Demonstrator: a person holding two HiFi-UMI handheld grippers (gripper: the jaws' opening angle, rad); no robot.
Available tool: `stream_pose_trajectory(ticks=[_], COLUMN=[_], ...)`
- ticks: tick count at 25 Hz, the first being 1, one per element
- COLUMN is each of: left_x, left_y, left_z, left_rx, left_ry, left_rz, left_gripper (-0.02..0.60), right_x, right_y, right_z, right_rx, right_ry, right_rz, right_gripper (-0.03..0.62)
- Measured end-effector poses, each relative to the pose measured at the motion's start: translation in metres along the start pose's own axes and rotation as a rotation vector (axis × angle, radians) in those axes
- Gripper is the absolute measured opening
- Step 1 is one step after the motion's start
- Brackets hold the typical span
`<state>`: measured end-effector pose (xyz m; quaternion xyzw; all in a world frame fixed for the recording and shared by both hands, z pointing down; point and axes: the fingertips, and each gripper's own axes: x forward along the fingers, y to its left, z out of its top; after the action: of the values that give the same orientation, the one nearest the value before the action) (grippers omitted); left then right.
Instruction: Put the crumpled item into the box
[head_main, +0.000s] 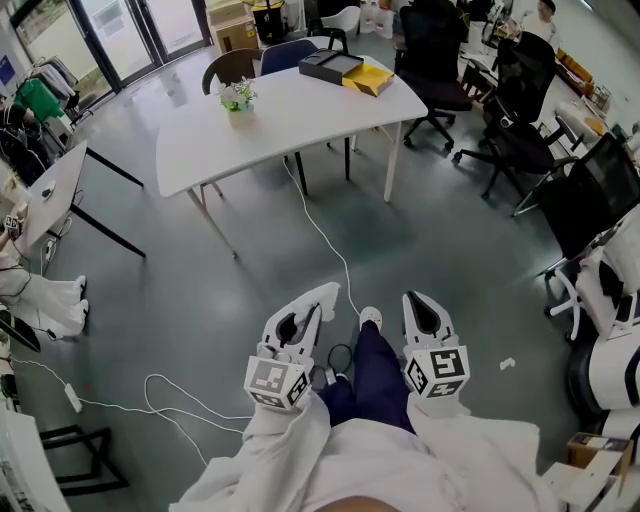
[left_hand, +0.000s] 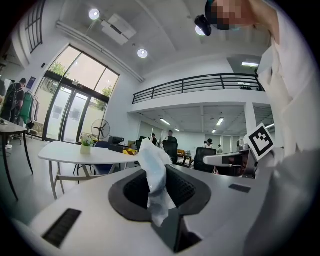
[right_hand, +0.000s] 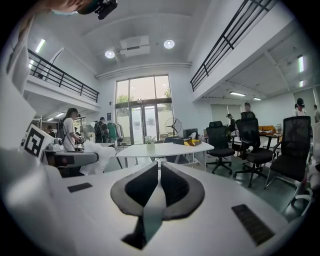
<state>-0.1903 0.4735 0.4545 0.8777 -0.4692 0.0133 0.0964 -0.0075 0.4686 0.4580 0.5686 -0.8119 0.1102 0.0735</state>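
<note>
A crumpled white paper item (left_hand: 156, 172) stands upright between the jaws of my left gripper (left_hand: 156, 167), which is shut on it. The head view has that gripper (head_main: 327, 294) low in the middle, over the grey floor. My right gripper (head_main: 414, 298) is beside it; its jaws (right_hand: 159, 164) are shut with nothing between them. From the right gripper view the crumpled item (right_hand: 95, 154) shows at the left. A dark box (head_main: 330, 65) with a yellow part (head_main: 370, 78) lies at the far right end of the white table (head_main: 290, 125), well ahead of both grippers.
A small potted plant (head_main: 238, 97) stands on the table. A white cable (head_main: 320, 235) runs across the floor from the table toward my feet. Black office chairs (head_main: 520, 140) crowd the right. A white scrap (head_main: 507, 363) lies on the floor. Another desk (head_main: 50, 195) is left.
</note>
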Motion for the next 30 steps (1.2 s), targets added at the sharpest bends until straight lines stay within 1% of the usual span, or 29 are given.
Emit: stream_pose_trajectory(ticks=[8,14,20,24,30], left_x=[0.046,0.099,0.148,0.177,0.214], left_y=[0.019,0.039,0.062,0.067,0.081], left_z=[0.006,0.016,0.021,0.026,0.029], left_rx=[0.012,0.010,-0.024,-0.047,-0.052], left_ry=[0.006,0.016,0.008,0.007,0.010], left_rz=[0.009,0.013,0.029,0.025,0.053], left_gripper=[0.078,0.080,0.080,0.080,0.080], right_x=[0.049,0.100,0.142,0.165,0.200], right_y=[-0.022,-0.048,-0.074,-0.097,-0.120], right_z=[0.006,0.021,0.036,0.042,0.048], right_rx=[0.016,0.031,0.008,0.024,0.025], right_ry=[0.009,0.021,0.028,0.039,0.048], right_rz=[0.051,0.074,0.092,0.087,0.116], right_gripper=[0.040,0.040,0.040,0.040,0.040])
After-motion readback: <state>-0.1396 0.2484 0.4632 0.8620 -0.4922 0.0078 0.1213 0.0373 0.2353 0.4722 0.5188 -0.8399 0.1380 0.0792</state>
